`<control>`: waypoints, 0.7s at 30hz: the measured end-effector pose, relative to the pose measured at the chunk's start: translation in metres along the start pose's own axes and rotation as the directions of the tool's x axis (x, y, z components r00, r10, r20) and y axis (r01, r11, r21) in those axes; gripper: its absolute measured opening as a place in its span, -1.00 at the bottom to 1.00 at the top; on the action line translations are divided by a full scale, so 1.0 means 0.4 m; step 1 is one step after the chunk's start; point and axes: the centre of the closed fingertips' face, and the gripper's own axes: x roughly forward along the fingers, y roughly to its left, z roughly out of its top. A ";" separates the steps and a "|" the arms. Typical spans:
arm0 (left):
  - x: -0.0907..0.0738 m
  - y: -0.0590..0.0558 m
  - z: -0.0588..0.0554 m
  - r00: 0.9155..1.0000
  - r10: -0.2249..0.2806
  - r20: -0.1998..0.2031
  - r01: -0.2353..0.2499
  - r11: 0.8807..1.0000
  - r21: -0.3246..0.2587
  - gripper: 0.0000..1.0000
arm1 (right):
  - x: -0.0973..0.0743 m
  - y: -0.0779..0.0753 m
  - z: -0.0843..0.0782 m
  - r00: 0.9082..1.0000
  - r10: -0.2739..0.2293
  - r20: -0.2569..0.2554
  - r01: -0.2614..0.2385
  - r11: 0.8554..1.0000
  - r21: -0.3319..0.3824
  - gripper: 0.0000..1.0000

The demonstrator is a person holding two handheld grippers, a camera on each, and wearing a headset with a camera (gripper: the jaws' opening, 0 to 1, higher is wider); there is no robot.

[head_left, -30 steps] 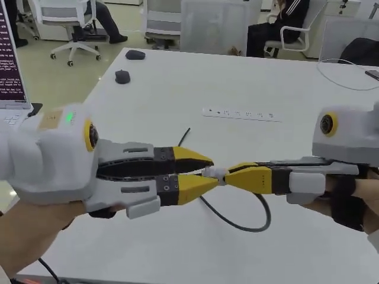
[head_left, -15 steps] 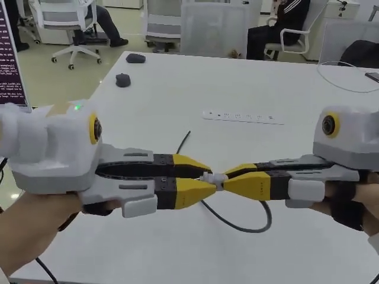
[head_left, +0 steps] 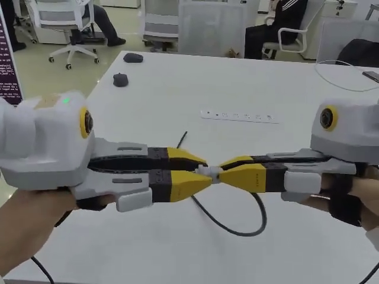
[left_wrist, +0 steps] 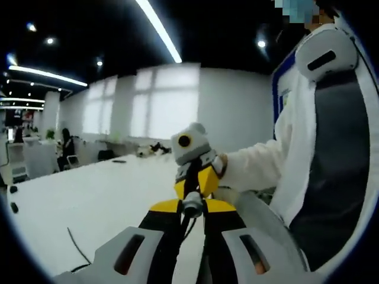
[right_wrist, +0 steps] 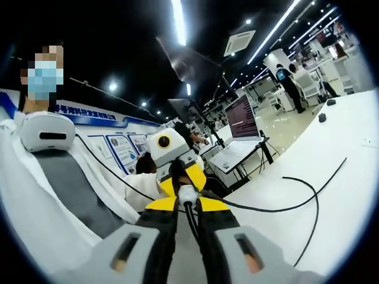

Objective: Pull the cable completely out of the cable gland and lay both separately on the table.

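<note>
In the head view my two grippers meet tip to tip above the table. Between the tips sits the small pale cable gland (head_left: 208,172). My left gripper (head_left: 203,170) comes from the left and is shut on the gland (left_wrist: 192,204). From the right, my right gripper (head_left: 223,172) is shut on the black cable right beside it. In the right gripper view the cable (right_wrist: 190,220) runs back between the jaws from the gland (right_wrist: 187,194). The rest of the cable (head_left: 234,226) loops over the white table (head_left: 296,89) under the grippers, and its free end (head_left: 183,137) lies further back.
A white power strip (head_left: 238,116) lies across the middle of the table. A black mouse (head_left: 120,79) and a dark object (head_left: 133,57) sit at the far left corner. Office chairs and seated people are beyond the far edge. A laptop screen (head_left: 7,65) stands at the left.
The grippers stay tip to tip at the gland. The whole picture has shifted slightly with the head, and the cable loop lies as before.
</note>
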 end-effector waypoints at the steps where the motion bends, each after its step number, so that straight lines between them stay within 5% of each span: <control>1: 0.001 -0.003 0.000 1.000 -0.005 -0.008 0.005 1.000 0.015 -0.72 | 0.002 0.003 -0.001 1.000 0.005 -0.001 -0.005 1.000 0.000 -0.77; 4: 0.001 -0.014 -0.001 1.000 -0.015 -0.022 0.016 0.998 0.061 -0.71 | 0.008 0.012 -0.005 1.000 0.008 -0.029 -0.008 1.000 -0.017 -0.78; 7: -0.004 -0.021 -0.004 1.000 -0.024 -0.009 0.025 0.997 0.067 -0.69 | 0.008 0.023 -0.013 0.997 0.003 -0.071 -0.013 0.990 -0.142 -0.81; 21: -0.010 -0.015 0.003 1.000 -0.030 0.002 0.030 0.998 0.064 -0.67 | 0.000 0.021 -0.002 1.000 0.023 -0.018 -0.023 0.999 -0.029 -0.81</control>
